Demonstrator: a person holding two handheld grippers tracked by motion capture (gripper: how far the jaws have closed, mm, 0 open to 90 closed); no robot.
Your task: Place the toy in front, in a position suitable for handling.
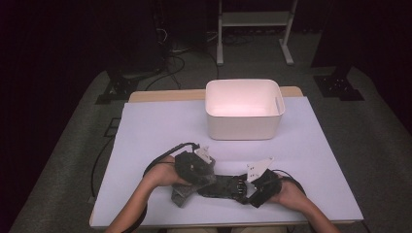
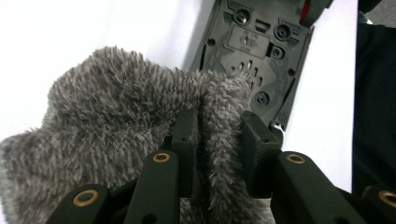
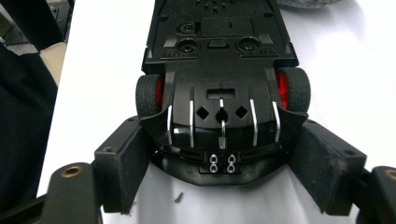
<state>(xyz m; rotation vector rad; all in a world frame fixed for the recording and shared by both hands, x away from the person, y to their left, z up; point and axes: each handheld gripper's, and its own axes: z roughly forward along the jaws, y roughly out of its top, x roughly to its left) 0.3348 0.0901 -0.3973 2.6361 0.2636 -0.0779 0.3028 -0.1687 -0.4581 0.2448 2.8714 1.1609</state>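
- Left gripper point(image 1: 193, 180) pinches a fold of the fluffy grey cloth point(image 2: 116, 121), jaws narrow; the cloth lies at the table's near edge, touching the upturned black toy car point(image 1: 218, 186). The shallow bite may slip.
- Right gripper point(image 3: 224, 175) clasps the car's end between wide jaws; wiping pressure could twist it loose.
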